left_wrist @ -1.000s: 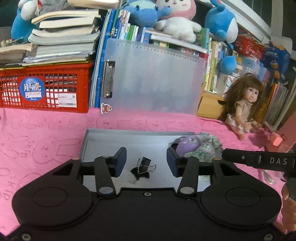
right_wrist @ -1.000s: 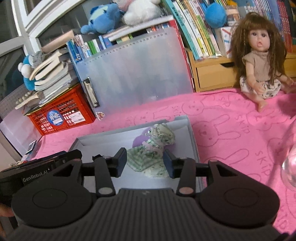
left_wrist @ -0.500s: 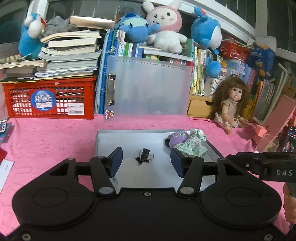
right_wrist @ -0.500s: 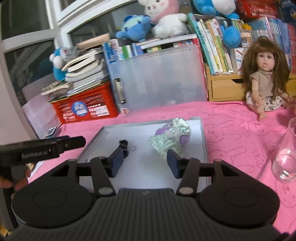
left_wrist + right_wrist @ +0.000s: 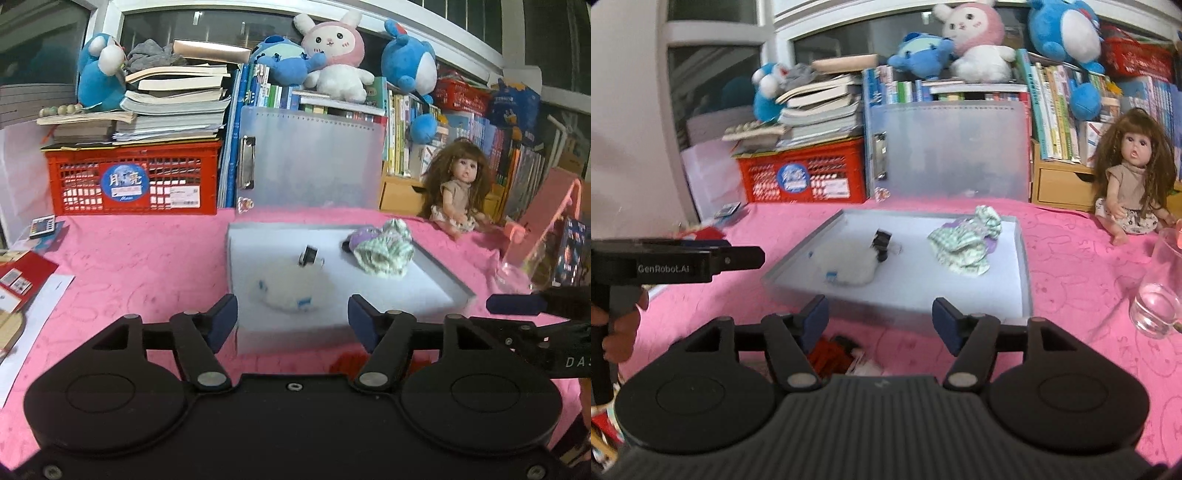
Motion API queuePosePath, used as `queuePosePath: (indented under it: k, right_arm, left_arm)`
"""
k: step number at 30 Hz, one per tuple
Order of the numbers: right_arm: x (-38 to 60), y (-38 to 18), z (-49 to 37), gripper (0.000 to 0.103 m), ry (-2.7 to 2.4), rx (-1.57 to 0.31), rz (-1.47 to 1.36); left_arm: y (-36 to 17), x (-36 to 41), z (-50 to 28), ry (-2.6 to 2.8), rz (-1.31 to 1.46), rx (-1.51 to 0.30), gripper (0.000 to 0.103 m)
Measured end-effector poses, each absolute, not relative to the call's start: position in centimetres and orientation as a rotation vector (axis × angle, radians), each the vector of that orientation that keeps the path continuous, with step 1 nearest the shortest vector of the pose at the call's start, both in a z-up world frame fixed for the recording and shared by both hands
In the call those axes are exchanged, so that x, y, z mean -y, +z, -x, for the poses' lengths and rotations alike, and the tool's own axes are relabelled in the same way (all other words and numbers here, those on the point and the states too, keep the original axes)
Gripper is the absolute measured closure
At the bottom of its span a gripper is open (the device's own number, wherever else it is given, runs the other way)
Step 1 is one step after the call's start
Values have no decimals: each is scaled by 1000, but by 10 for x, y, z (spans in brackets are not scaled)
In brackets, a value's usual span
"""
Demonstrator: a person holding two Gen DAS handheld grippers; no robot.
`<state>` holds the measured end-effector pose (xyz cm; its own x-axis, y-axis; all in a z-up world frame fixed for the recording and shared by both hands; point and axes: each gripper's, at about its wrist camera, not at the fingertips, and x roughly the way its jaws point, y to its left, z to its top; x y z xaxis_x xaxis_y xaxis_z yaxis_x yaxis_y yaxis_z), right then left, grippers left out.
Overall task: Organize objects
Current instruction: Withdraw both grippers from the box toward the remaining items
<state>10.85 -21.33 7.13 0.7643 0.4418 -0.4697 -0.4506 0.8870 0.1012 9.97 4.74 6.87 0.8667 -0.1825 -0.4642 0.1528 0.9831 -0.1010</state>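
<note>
The tabletop, covered with a pink cloth, is backed by a red crate, a translucent clipboard and a seated doll. A shallow grey tray lies flat near the middle of the tabletop. Three items are contained in the tray: a white fluffy object toward the near left corner, a bundle of green checked cloth at the right side, and a small black binder clip between them, just beside the fluffy object. A clear glass stands on the cloth, apart from the tray on its right. The left hand-held gripper is held short of the tray's near edge with its jaws apart and nothing between them; the right hand-held gripper is likewise spread and empty. The task is judged to be well advanced, three items being already gathered. A red-and-white item, blurred and partly hidden, possibly a packet, lies on the cloth below the right hand-held gripper and appears to remain unsorted.
</note>
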Motion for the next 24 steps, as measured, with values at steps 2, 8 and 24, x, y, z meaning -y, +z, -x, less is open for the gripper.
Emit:
queuePosePath:
  k: [2, 8, 24]
  right_arm:
    - [211, 68, -98, 26, 495, -504, 35]
    - [208, 57, -72, 25, 536, -532, 44]
    - [188, 26, -46, 15, 560, -595, 138]
  left_arm:
    - [63, -49, -87, -164, 41, -491, 35]
    - [48, -53, -56, -141, 3, -495, 23]
    - [16, -73, -14, 3, -40, -496, 20]
